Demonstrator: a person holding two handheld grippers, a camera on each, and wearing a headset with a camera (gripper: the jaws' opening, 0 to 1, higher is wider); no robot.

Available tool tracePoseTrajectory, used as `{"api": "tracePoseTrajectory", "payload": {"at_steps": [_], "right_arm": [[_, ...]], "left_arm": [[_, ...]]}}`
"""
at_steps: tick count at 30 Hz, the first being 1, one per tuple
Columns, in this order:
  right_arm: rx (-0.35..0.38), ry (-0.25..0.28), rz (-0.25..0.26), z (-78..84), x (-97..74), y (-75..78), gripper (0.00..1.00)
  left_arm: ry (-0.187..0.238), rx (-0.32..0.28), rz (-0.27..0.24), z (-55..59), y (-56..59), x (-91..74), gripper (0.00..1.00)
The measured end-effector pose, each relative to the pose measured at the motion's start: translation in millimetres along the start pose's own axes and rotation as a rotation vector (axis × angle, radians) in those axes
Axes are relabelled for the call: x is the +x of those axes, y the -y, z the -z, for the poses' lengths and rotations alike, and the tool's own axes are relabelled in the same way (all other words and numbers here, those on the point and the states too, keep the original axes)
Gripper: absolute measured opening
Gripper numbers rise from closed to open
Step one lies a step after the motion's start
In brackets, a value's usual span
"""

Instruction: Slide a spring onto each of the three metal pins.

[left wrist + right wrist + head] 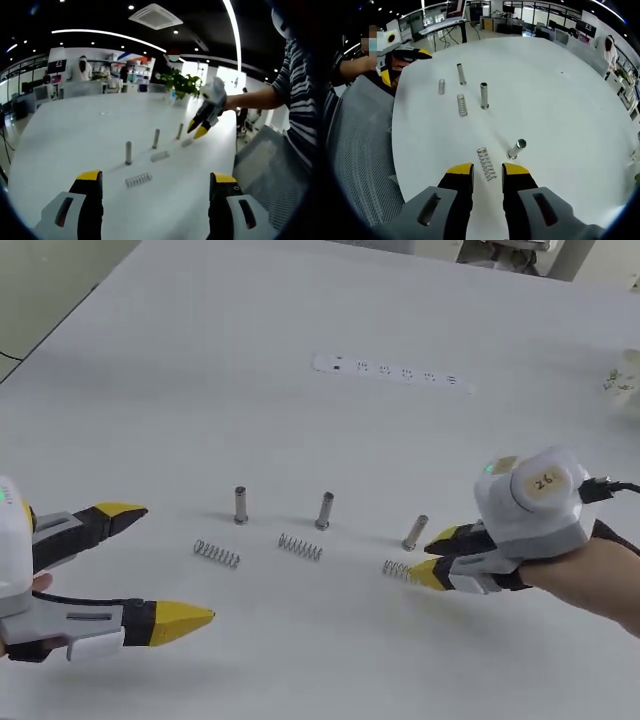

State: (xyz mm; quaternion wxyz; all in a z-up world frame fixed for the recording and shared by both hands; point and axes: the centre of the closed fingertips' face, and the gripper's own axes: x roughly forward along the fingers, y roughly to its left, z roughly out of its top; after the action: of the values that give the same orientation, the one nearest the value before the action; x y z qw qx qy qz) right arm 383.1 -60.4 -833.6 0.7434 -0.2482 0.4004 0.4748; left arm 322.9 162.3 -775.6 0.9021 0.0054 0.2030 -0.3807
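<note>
Working at a broad white bench [300, 300], a person holds the black, yellow-tipped right gripper [431, 556] low to the surface. Its jaws are a little apart and straddle the near end of the right-hand spring [486, 163], apparently lined up along the coil for a pick-up; nothing is clamped yet. The matching left gripper [168, 563] hovers off to the side, jaws wide apart and empty, seemingly kept free to steady a pin or take another coil.

Three short grey metal pins [325, 510] stand in a row mid-bench, spaced well apart, likely so each can be reached singly. Three small silvery wire springs [300, 547] lie flat, one just in front of each pin, none threaded on.

A long white power strip [390, 371] lies well beyond the row, out of the way. The closest obstacle is the right-hand pin [516, 149], just beside the targeted spring, which a careless lift could knock.
</note>
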Motion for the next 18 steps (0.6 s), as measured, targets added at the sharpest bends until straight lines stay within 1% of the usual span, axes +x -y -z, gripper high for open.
{"api": "tracePoseTrajectory", "payload": {"at_steps": [2, 5, 9, 13, 18], "right_arm": [[-0.048, -0.031, 0.008, 3.1, 2.5, -0.4, 0.2], [-0.081, -0.057, 0.002, 6.9, 8.0, -2.2, 0.2], [-0.104, -0.075, 0.006, 9.2, 12.5, 0.4, 0.2], [-0.114, -0.085, -0.011, 11.2, 15.7, 0.6, 0.19], [-0.146, -0.105, -0.023, 14.6, 17.8, 0.8, 0.17]], "left_arm": [[0.0, 0.001, -0.002, 0.0, -0.4, -0.7, 0.84], [-0.002, 0.003, -0.004, 0.1, -1.1, -1.8, 0.84], [-0.004, 0.004, -0.006, 0.1, -1.8, -3.0, 0.84], [-0.007, 0.006, -0.006, 0.5, -1.9, -3.7, 0.84], [-0.011, 0.006, -0.004, 1.1, -2.0, -4.1, 0.84]]}}
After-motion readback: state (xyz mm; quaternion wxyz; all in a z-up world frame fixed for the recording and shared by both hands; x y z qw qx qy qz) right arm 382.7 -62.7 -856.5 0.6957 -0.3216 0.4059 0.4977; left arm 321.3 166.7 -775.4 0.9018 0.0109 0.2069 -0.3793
